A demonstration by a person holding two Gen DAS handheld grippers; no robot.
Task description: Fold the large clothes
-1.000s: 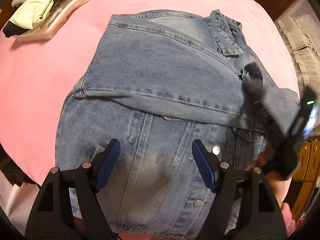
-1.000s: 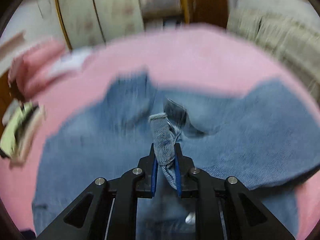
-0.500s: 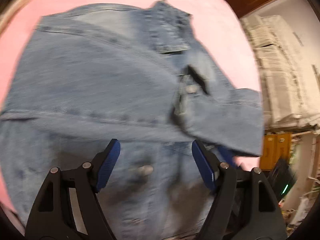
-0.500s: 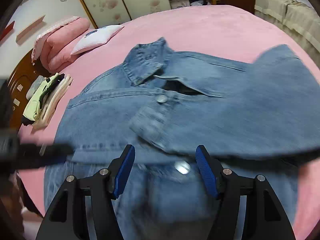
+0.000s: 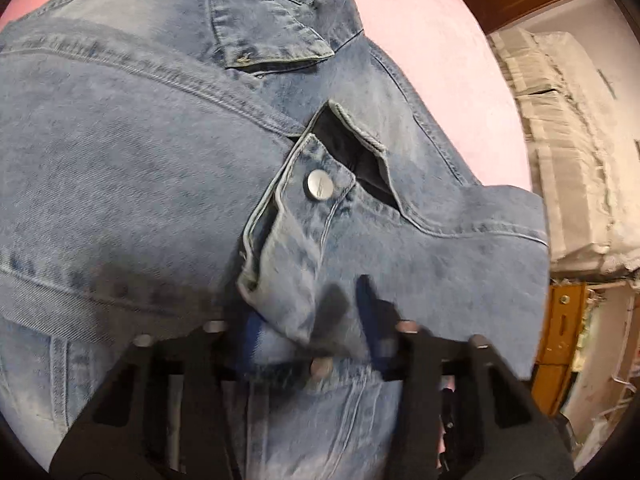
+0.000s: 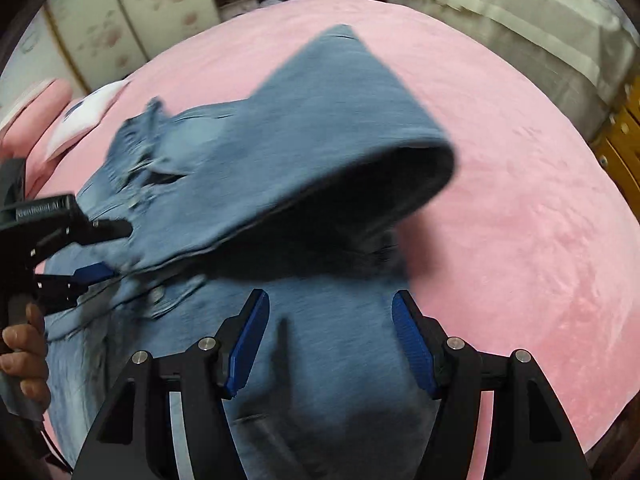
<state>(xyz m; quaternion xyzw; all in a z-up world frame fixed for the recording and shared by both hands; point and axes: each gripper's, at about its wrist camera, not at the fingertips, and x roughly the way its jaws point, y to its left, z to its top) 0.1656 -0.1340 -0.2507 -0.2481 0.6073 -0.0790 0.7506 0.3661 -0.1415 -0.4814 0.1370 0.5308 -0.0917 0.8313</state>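
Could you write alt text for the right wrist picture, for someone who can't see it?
An open right gripper hovers over a denim jacket spread on a pink bed cover; at left, the left gripper reaches the jacket's sleeve cuff.

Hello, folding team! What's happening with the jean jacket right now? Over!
Left hand-held gripper around sleeve cuff; grip unclear. Right hand-held gripper open, empty. Denim jacket half-folded on pink bed.

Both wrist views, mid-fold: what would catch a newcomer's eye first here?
The denim jacket dominates, spread over the pink bedspread, with one sleeve folded across its chest and arching up off the body on the right. In the left wrist view the sleeve's cuff, with its silver button, sits right at the left gripper, whose blurred fingers flank it. The right gripper hovers open over the jacket's lower body.
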